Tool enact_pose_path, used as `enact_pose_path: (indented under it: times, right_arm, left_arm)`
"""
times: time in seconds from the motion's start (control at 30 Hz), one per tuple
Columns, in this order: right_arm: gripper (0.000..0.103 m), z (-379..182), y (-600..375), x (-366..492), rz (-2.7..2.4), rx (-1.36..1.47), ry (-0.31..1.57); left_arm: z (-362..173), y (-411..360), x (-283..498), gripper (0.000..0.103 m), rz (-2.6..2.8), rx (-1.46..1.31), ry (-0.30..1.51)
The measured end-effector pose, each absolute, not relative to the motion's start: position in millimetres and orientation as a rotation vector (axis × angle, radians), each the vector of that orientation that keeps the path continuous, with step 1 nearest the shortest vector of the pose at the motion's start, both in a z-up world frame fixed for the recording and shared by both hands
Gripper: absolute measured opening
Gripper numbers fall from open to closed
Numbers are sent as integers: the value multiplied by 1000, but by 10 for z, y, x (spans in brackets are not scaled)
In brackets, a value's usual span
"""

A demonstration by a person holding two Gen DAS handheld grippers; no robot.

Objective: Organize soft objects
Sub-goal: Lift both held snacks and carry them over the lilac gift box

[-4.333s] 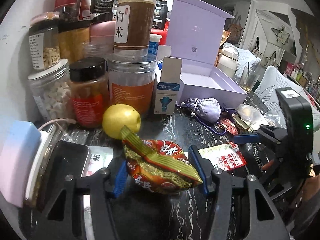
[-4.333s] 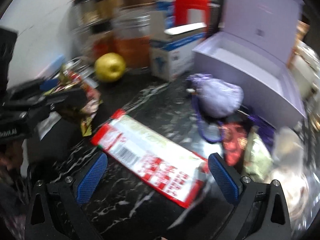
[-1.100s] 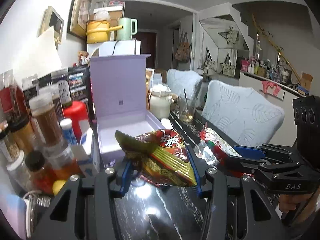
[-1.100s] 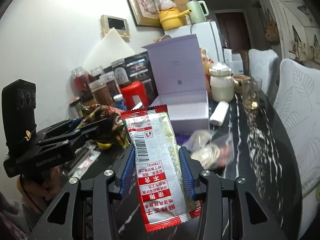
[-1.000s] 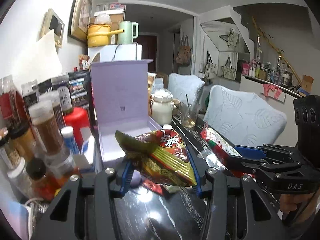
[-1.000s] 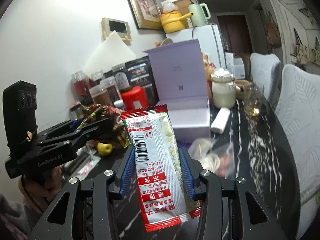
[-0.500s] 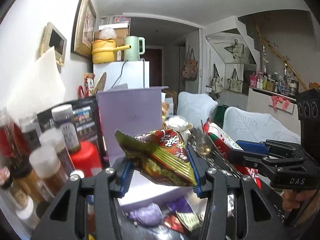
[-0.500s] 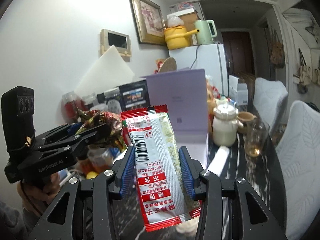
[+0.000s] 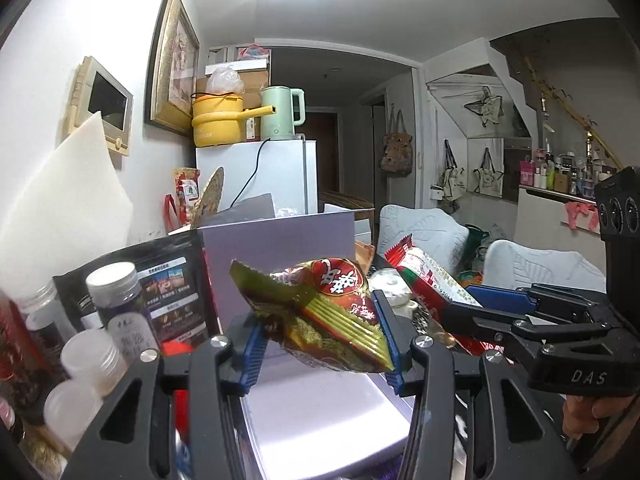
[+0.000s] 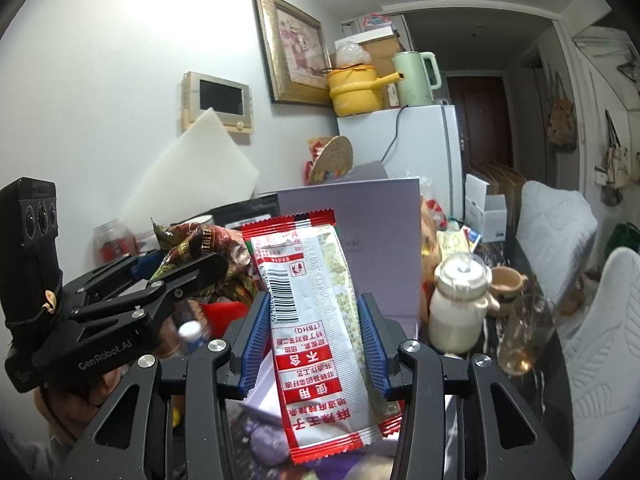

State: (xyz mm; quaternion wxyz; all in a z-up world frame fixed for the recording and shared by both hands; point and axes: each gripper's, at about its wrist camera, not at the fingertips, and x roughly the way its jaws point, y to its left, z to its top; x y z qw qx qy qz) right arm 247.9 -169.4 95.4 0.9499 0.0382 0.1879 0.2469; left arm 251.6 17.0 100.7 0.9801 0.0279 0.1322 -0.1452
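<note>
My left gripper [image 9: 320, 340] is shut on a crumpled red-and-gold snack bag [image 9: 320, 312], held in the air above the open lilac box [image 9: 312, 412]. My right gripper [image 10: 312, 340] is shut on a long red-and-white sauce packet [image 10: 316, 320], which stands upright between its blue pads. In the left wrist view the right gripper [image 9: 496, 308] appears at the right with the packet [image 9: 428, 272] sticking out towards the snack bag. In the right wrist view the left gripper [image 10: 176, 268] is at the left with the snack bag [image 10: 196, 244]. The box's raised lid [image 10: 384, 216] stands behind both.
Jars and bottles [image 9: 80, 344] crowd the left beside a dark pouch [image 9: 172, 292]. A white lidded pot [image 10: 460, 304] and a glass [image 10: 524, 332] stand on the dark marble table [image 10: 548, 344] at the right. White chairs [image 10: 600, 320] line the right side; a fridge [image 9: 276, 176] stands behind.
Both grippers have risen and gone forward with their packets, towards the lilac box. The tabletop items have dropped out of view below; the box tray now lies right under the left gripper.
</note>
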Motion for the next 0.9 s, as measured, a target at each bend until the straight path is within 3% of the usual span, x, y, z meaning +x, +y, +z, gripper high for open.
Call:
enact_pose_path:
  times: [0.5, 0.9]
  right_arm:
    - [43, 799, -1686, 3344, 481, 108, 419]
    - [44, 382, -1676, 3846, 451, 130, 569]
  left_arm:
    - [812, 87, 3334, 48, -236, 87, 313]
    - [394, -2, 3763, 48, -181, 120, 457]
